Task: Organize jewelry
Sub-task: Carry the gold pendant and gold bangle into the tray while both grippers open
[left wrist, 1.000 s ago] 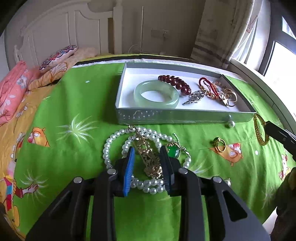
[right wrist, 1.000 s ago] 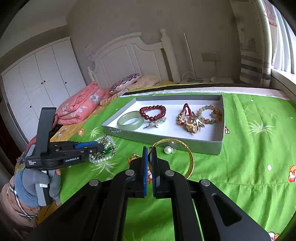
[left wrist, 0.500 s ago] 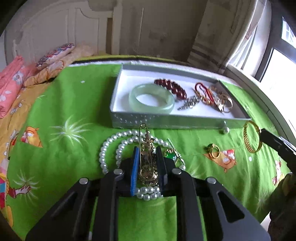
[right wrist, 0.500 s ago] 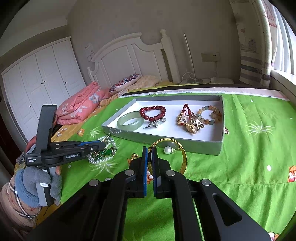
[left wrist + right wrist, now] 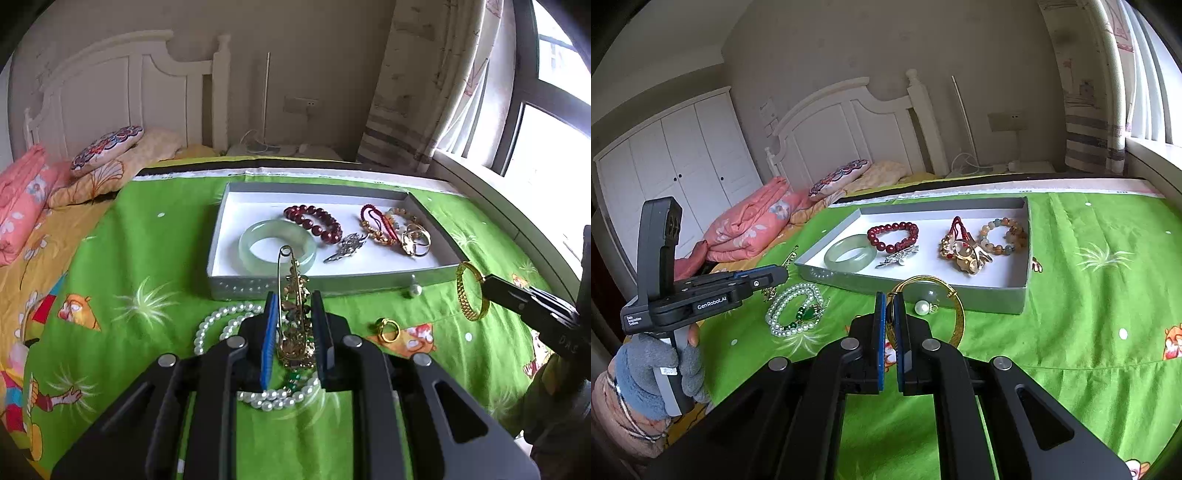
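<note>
**A:** What does your left wrist camera show?

**B:** Your left gripper [image 5: 293, 332] has its two fingers pressed onto a gold brooch [image 5: 293, 314] and holds it lifted, its long pin pointing up and away in front of the tray [image 5: 218, 236]. Below the fingers the pearls [image 5: 225, 325] lie on the green sheet [image 5: 147, 258], with a green stone among them. A gold ring [image 5: 388, 329] sits on the sheet to the right, and a loose pearl drop [image 5: 414, 290] lies just beside the tray's front wall.

**A:** And in the tray?

**B:** A jade bangle [image 5: 277, 245], red beads [image 5: 314, 221], a silver clip [image 5: 347, 247], and a tangle of gold and red pieces toward the right end. At the far right your right gripper's tip comes into view, pinching a gold bangle [image 5: 469, 295] that stands on edge near the tray's front right corner.

**A:** Now your right wrist camera?

**B:** Your right gripper [image 5: 890, 332] is clamped on the gold bangle [image 5: 956, 314], the jaws nearly together with only the band between them; the ring arcs up and to the right, in front of the tray [image 5: 1027, 258]. The pearl drop [image 5: 922, 307] shows inside that arc. To the left your gloved left hand [image 5: 653, 369] holds the left gripper [image 5: 775, 273] above the sheet, with the brooch [image 5: 790, 256] sticking out past its tip, near the tray's left corner. The pearls [image 5: 794, 310] lie on the sheet below it.
</note>
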Demonstrator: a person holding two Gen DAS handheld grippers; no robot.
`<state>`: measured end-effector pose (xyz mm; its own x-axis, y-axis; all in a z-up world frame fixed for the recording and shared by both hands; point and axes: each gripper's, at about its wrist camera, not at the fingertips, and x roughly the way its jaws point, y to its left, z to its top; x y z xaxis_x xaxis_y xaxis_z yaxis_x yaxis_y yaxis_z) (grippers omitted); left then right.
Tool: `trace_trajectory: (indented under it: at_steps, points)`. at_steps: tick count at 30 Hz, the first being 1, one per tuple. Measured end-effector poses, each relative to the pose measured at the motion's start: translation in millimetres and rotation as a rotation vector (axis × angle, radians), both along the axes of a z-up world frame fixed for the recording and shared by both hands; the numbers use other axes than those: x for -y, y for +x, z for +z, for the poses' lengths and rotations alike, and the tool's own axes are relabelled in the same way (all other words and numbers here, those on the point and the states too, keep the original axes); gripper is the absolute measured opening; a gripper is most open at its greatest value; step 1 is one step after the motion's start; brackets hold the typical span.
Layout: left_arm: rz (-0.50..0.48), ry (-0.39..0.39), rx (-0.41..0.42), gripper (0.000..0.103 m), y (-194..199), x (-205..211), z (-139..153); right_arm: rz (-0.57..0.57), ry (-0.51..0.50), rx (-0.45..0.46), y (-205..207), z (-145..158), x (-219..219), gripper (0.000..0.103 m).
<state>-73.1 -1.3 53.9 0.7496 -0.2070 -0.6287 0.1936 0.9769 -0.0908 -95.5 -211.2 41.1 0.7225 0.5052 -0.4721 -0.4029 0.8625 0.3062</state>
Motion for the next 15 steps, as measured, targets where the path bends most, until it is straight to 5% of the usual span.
trace_trajectory:
  at_steps: [15]
  points:
    - [-0.09, 0.068, 0.012, 0.018, 40.5, 44.4, 7.3, -0.07, -0.003, 0.017, 20.3, 19.3, 17.0, 0.006]
